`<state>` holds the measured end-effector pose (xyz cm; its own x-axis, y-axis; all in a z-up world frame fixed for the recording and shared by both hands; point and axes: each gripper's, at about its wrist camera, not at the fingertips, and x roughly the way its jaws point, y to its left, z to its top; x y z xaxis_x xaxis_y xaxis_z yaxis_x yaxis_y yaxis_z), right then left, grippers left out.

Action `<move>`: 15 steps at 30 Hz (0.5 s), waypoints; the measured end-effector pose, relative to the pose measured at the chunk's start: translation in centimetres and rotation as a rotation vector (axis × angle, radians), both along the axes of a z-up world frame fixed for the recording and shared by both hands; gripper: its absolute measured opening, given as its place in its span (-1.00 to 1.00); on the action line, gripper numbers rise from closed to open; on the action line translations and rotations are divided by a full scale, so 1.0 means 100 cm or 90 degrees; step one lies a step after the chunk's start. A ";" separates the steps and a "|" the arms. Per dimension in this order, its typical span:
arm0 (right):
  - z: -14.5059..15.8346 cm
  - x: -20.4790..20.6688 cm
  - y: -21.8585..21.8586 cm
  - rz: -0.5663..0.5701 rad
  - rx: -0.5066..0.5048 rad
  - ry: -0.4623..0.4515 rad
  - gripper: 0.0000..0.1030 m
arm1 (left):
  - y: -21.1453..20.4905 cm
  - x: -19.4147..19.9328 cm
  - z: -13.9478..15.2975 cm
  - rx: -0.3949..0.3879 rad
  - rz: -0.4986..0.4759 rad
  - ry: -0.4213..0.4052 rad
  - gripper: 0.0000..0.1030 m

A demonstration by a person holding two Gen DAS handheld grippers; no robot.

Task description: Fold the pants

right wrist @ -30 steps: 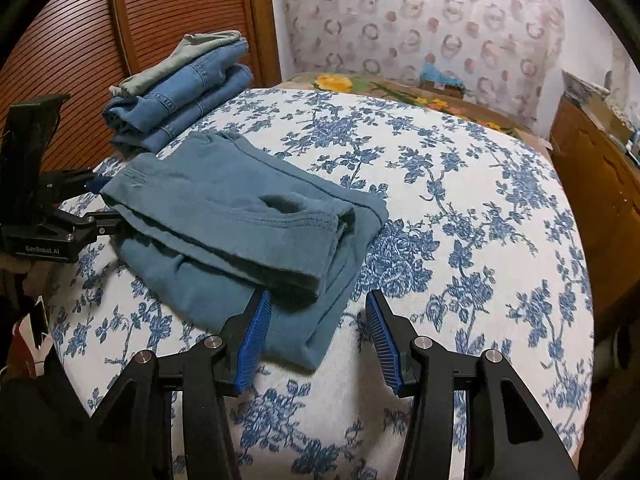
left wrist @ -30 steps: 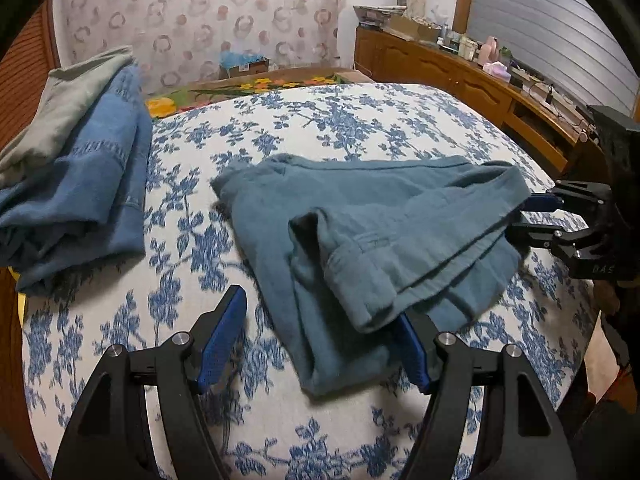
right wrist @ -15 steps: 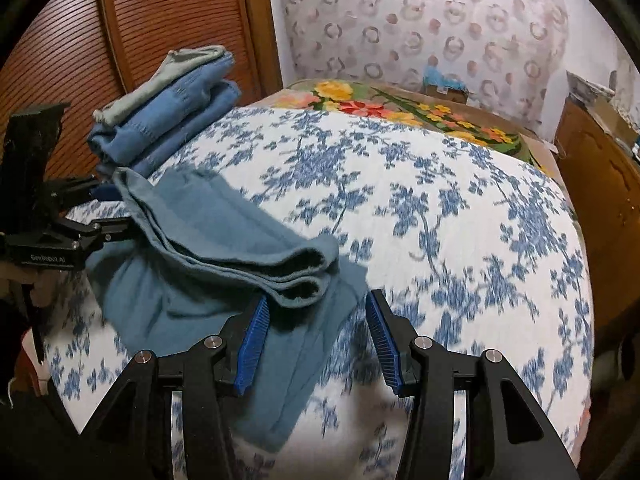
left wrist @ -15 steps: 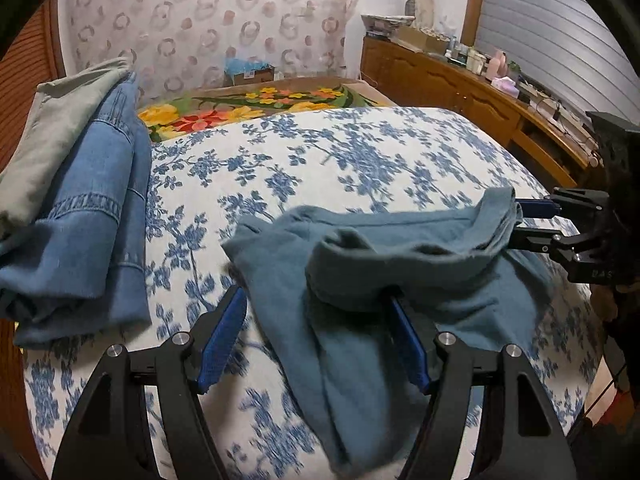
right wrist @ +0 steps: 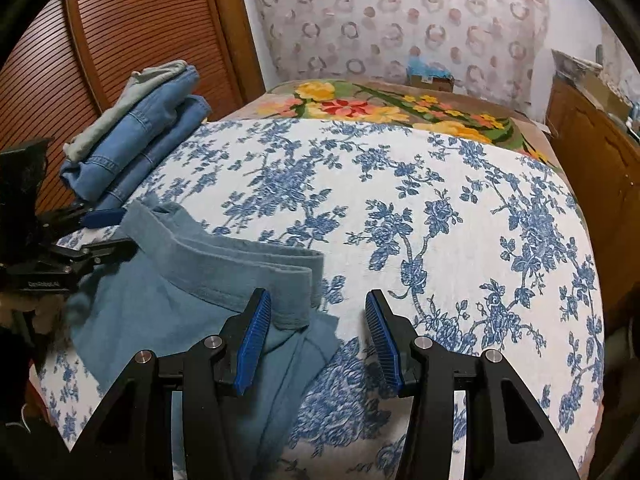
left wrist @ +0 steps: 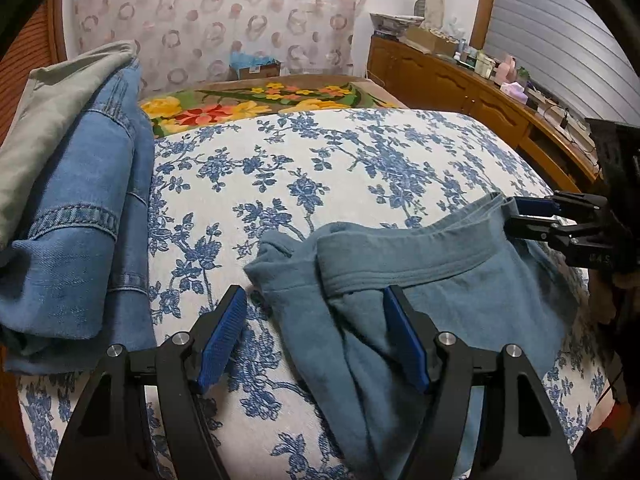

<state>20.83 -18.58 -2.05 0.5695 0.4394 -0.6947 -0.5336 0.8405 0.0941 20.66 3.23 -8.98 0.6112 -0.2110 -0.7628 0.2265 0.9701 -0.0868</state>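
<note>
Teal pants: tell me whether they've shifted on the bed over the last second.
Yes. The teal pants moved toward the near edge of the bedspread, away from the flowered blanket.

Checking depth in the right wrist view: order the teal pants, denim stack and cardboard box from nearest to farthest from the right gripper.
From the right gripper:
1. teal pants, at its left finger.
2. denim stack, far left by the wardrobe.
3. cardboard box, against the back wall.

A home bedroom is shown by a floral-covered bed [right wrist: 400,208], patterned wallpaper [right wrist: 400,12] and a cluttered wooden sideboard [left wrist: 460,84].
</note>
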 end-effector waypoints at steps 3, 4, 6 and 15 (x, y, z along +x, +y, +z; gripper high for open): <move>0.001 0.005 0.000 -0.003 0.008 0.003 0.00 | 0.004 0.002 -0.002 -0.009 0.003 0.003 0.41; 0.001 0.006 0.000 -0.003 0.009 0.005 0.02 | 0.004 0.003 -0.003 -0.010 0.002 0.005 0.41; -0.002 0.008 0.000 -0.003 0.010 0.009 0.05 | 0.004 0.003 -0.005 -0.013 0.002 0.008 0.41; -0.004 0.003 0.003 0.002 0.002 -0.011 0.15 | 0.004 0.004 -0.006 -0.007 0.008 0.005 0.52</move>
